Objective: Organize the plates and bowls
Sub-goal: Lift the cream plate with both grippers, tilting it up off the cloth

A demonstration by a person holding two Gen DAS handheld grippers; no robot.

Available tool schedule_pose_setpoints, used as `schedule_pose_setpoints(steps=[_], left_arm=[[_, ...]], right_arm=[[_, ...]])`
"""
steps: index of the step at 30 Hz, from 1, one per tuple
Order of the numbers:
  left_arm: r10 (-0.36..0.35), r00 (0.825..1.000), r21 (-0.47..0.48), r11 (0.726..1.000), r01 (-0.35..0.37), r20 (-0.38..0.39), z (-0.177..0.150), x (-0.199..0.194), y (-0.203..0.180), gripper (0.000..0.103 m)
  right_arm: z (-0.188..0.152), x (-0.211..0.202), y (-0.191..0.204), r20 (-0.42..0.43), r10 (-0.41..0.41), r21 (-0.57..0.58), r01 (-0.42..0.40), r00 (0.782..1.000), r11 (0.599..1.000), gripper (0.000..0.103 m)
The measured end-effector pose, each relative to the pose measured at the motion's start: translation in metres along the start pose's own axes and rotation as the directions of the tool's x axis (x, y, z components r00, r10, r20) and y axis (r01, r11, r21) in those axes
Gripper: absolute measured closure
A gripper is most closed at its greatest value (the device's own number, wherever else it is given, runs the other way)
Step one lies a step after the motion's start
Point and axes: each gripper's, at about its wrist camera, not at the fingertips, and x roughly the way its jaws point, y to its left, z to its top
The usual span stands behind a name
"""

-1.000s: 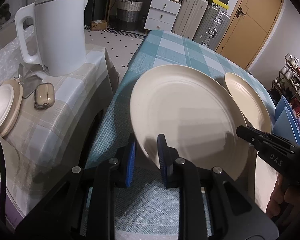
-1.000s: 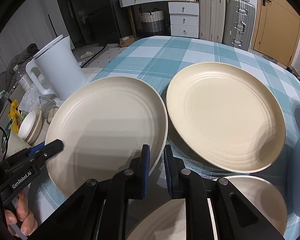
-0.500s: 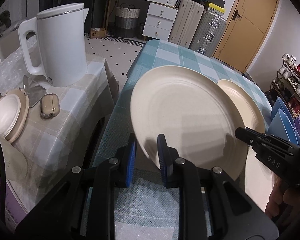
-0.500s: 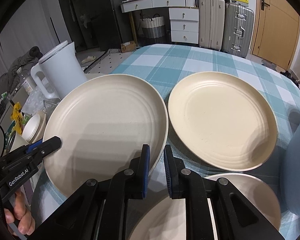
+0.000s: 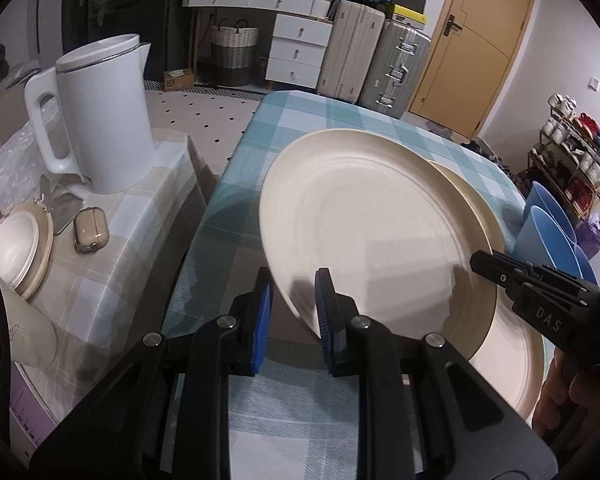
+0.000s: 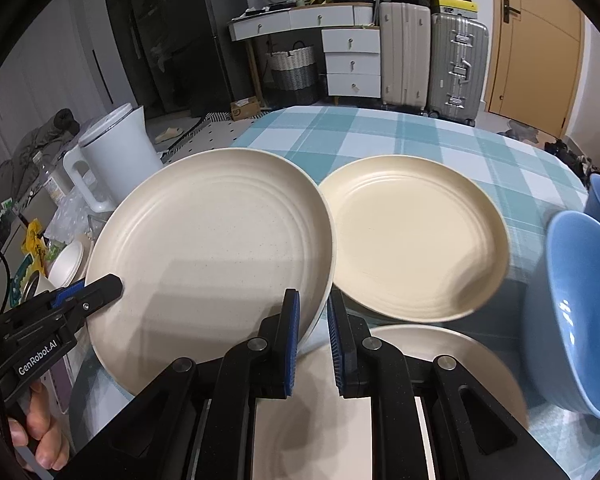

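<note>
Both grippers hold one large cream plate [image 5: 372,224] [image 6: 216,248] lifted above the checked table. My left gripper [image 5: 292,304] is shut on its left rim. My right gripper [image 6: 313,328] is shut on its right rim. A second cream plate [image 6: 416,236] lies flat on the table just right of the held one, and the held plate's edge overlaps it a little. A third cream plate [image 6: 428,364] lies at the near edge, under my right gripper. Blue bowls [image 6: 576,312] stand at the right.
A white kettle [image 5: 100,116] stands on a side table at the left with a small beige case [image 5: 90,230] and stacked small dishes [image 5: 16,248]. Suitcases, white drawers and a basket stand at the back beyond the table [image 6: 380,132].
The held plate has risen and moved right, toward and partly over the second plate. Both grippers keep their grip. The blue bowls have come further into the right wrist view.
</note>
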Motion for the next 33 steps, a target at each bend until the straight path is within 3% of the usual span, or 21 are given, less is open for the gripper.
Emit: schedule_pose_setpoints(steps=[18,33], left_arm=[[-0.072,0.997,0.135,0.988,0.074,-0.018,-0.009,-0.034,-0.066,0.084],[-0.095,0.993,0.228,0.967,0.11,-0.075,-0.024,-0.03,-0.102,0.084]], right_arm=[[-0.029,-0.065,-0.043,0.038,-0.063,0.103,0.059,0.997,0.993,0.088],[-0.058,-0.088,-0.069,0.029,-0.109,0.17,0.102,0.994,0.98,0.088]])
